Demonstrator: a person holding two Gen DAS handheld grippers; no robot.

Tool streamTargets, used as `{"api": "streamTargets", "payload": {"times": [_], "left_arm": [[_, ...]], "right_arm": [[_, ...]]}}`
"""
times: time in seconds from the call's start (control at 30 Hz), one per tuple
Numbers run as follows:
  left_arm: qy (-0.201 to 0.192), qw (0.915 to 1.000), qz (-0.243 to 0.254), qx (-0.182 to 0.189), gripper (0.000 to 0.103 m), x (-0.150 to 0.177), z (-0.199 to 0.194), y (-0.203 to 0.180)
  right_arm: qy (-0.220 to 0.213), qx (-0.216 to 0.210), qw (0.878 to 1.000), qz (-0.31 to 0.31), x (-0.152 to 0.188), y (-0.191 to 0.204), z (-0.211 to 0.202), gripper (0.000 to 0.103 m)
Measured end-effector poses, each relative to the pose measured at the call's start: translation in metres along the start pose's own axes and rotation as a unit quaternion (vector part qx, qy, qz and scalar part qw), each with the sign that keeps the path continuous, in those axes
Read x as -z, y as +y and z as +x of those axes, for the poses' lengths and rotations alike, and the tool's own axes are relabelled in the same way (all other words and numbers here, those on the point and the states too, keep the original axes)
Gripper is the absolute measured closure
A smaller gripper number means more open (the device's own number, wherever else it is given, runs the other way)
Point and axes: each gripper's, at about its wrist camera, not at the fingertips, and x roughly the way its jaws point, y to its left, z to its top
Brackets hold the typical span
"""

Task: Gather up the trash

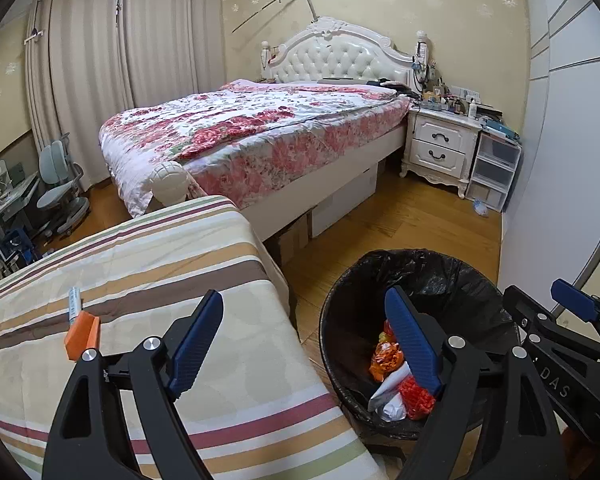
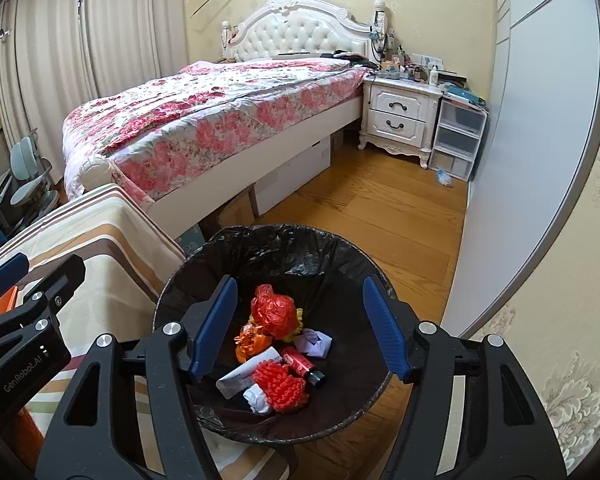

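A round bin with a black liner stands on the wood floor beside a striped-cloth surface. Inside lie a red plastic bag, an orange wrapper, a white tube, a red fluffy piece, a small red bottle and crumpled pale paper. My right gripper hangs open over the bin with nothing between its pads. My left gripper is open and empty, straddling the cloth's edge and the bin. On the cloth rest an orange block and a white tube-like stick.
A bed with a floral cover fills the middle, with cardboard boxes under it. A white nightstand and clear plastic drawers stand at the back right, with a crumpled scrap on the floor nearby. A wardrobe wall runs along the right.
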Motion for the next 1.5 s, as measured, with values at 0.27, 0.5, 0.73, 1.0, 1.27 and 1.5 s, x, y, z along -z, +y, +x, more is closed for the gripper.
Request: {"api": "streamTargets", "payload": {"times": [0.27,0.5,0.73,1.0,1.27,1.5], "left_arm": [[0.002,0.9992,-0.026,-0.031,0.022,0.01,-0.013,0.04],[0.008,0.9966,-0.054,-0.062,0.022,0.02,-0.025,0.083],[0.014,0.9919,-0.082,-0.096,0.022,0.036,-0.039,0.13],[0.03,0.9814,-0.12,-0.146,0.022,0.061,-0.05,0.193],[0.047,0.968,-0.155,-0.192,0.022,0.089,-0.062,0.252],[0.054,0.9569,-0.186,-0.216,0.022,0.107,-0.077,0.292]], "right_arm": [[0.003,-0.018,1.0,-0.015,0.004,0.025,-0.006,0.038],[0.012,-0.049,0.998,-0.037,0.01,0.062,-0.008,0.038],[0.022,-0.09,0.993,-0.078,0.019,0.115,-0.01,0.038],[0.034,-0.14,0.981,-0.131,0.03,0.185,-0.013,0.038],[0.043,-0.179,0.969,-0.167,0.034,0.247,-0.017,0.038],[0.045,-0.213,0.959,-0.181,0.035,0.295,-0.024,0.038]]}}
